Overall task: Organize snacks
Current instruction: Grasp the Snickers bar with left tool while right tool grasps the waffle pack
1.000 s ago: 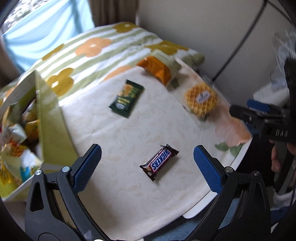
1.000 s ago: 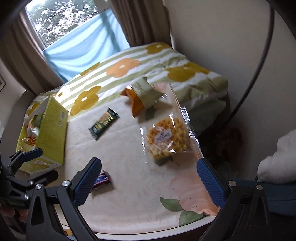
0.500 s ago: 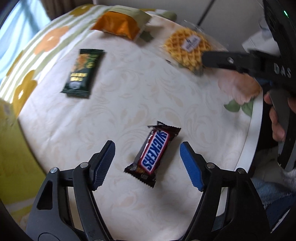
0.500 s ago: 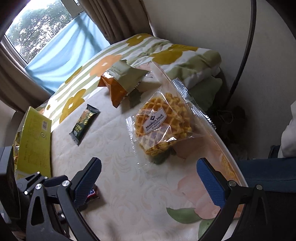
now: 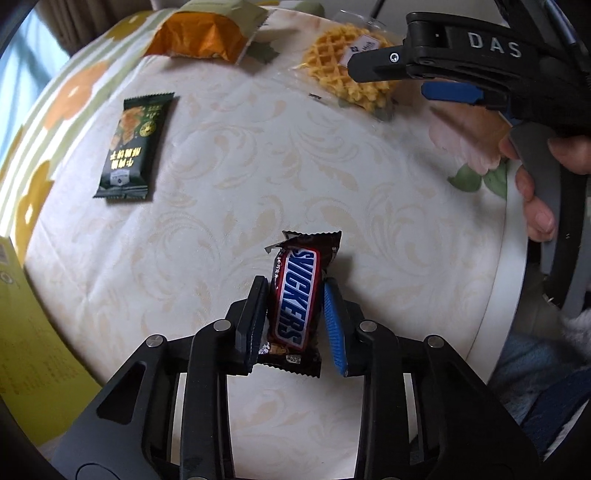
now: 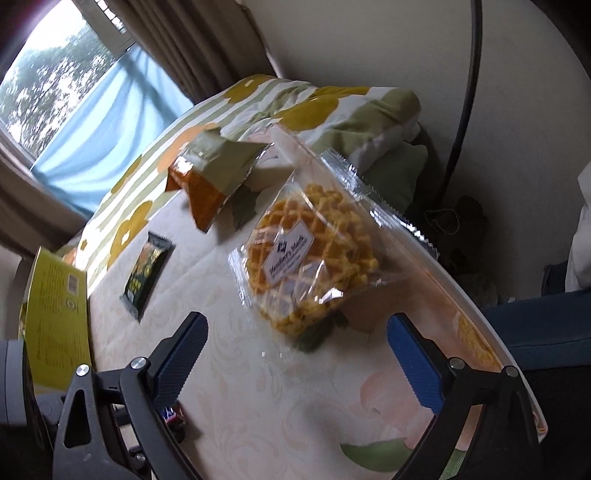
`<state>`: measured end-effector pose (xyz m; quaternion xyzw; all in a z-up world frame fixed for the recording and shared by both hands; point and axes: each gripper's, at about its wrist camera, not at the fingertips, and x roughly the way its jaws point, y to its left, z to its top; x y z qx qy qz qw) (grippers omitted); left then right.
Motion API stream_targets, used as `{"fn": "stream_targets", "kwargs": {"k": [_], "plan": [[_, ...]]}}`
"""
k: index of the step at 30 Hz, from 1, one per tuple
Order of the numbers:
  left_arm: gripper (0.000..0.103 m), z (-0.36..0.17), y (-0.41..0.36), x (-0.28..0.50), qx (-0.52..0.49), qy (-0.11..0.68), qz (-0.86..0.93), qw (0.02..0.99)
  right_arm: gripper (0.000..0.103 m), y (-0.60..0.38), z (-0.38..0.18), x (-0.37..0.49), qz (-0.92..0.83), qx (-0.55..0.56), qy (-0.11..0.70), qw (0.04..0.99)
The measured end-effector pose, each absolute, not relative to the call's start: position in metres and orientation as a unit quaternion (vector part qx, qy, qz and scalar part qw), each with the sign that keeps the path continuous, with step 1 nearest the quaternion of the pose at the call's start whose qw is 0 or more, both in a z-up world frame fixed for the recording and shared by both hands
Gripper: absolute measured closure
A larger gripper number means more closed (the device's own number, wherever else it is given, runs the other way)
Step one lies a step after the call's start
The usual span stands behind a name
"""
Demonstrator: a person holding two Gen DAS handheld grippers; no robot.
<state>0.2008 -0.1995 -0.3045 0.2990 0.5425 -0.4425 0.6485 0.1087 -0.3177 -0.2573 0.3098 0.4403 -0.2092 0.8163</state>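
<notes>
My left gripper (image 5: 295, 325) is shut on a Snickers bar (image 5: 297, 295) that lies on the cream table cloth (image 5: 229, 177). My right gripper (image 6: 299, 354) is open and empty, low over the table just in front of a clear-bagged waffle (image 6: 306, 254). The waffle (image 5: 347, 79) also shows in the left wrist view at the far right, with the right gripper's arm (image 5: 461, 70) above it. A dark green snack pack (image 5: 135, 146) lies at the far left. An orange and green chip bag (image 5: 207, 35) lies at the far edge.
A yellow-green snack box (image 6: 55, 314) stands at the table's left edge. The round table's white rim (image 5: 506, 295) runs along the right. A flowered bed cover (image 6: 258, 110) lies behind the table, with a window and curtains beyond.
My left gripper came down and closed on the Snickers bar. My right gripper moved forward, closer to the waffle bag, and stayed open.
</notes>
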Motion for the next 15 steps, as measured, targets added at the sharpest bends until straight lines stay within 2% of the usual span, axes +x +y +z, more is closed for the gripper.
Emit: {"fn": "stream_targets", "kwargs": {"k": [2, 6, 15], "plan": [[0.077, -0.304, -0.198, 0.204, 0.292, 0.544, -0.441, 0.651, 0.007, -0.322, -0.259, 0.112, -0.217, 0.322, 0.437, 0.811], [0.077, -0.304, -0.199, 0.211, 0.281, 0.546, -0.440, 0.656, 0.016, -0.332, -0.267, 0.117, -0.235, 0.355, 0.430, 0.796], [0.077, -0.304, -0.210, 0.230, 0.262, 0.549, -0.431, 0.666, 0.017, -0.343, -0.267, 0.129, -0.278, 0.389, 0.394, 0.785]]}}
